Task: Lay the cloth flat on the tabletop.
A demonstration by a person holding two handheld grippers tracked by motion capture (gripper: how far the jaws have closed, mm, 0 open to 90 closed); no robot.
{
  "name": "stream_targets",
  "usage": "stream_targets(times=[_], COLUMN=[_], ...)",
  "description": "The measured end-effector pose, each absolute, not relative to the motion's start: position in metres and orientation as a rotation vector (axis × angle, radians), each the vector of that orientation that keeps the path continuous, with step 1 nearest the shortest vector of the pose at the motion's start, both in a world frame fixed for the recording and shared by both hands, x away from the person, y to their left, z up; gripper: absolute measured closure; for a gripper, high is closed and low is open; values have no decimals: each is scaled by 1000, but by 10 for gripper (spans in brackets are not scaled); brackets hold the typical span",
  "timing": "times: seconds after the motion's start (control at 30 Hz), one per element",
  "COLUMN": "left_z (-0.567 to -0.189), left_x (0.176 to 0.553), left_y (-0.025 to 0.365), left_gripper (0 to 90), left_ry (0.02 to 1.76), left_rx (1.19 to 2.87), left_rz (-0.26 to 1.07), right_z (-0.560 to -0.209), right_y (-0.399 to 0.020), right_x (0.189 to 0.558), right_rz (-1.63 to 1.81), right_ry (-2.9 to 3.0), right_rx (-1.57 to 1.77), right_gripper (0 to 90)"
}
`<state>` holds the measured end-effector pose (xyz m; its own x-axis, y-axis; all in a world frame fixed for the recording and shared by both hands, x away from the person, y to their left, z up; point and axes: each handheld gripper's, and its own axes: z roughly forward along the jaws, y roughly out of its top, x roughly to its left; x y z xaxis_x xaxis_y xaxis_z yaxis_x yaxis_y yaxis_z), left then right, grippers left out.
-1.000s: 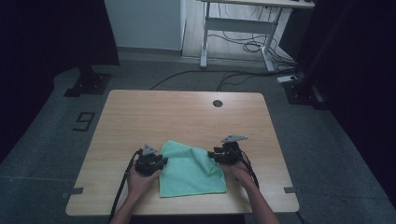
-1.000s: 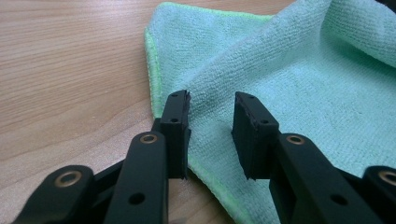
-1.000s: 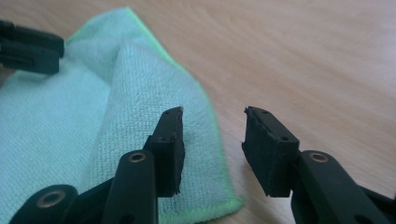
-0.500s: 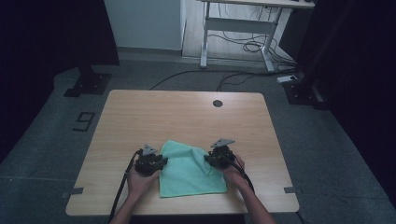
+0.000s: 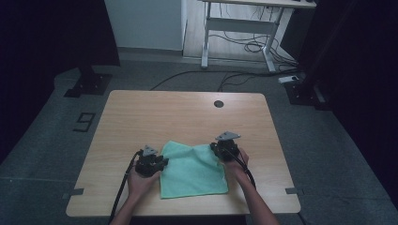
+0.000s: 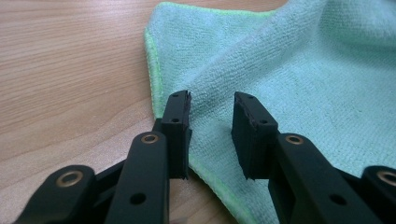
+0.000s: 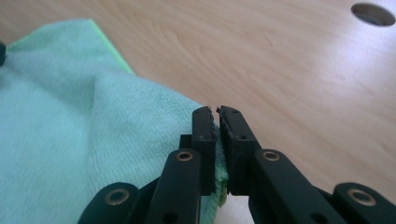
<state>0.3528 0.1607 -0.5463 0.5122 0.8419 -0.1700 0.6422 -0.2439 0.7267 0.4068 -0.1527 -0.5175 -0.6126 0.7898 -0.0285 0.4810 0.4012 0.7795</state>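
High view has the green cloth (image 5: pixel 193 169) lying near the table's (image 5: pixel 187 112) near edge, between my two hands. My right gripper (image 7: pixel 218 115) has just been closing, and its jaws are now pinched tight on the cloth's far right corner, a sliver of green showing between the pads. My left gripper (image 6: pixel 211 122) stands part open over the left edge; one pad seems to touch the fabric, though I can't be sure.
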Motion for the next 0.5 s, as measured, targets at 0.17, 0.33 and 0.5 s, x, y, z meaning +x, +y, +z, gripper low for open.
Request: stream_targets(times=[0.17, 0.33, 0.5], left_z=[-544, -527, -521], left_x=[353, 339, 326], left_y=[164, 161, 140], left_gripper=[642, 622, 616], left_ry=[1204, 1146, 1065], left_rx=[1970, 1947, 1986], left_rz=[315, 323, 257], right_z=[-521, -530, -530], right_y=[-147, -148, -152], right_x=[420, 423, 423], right_rz=[1048, 1034, 1054], right_ry=[2274, 2287, 2273], right_rx=[1094, 1120, 1132], right_gripper=[844, 842, 841])
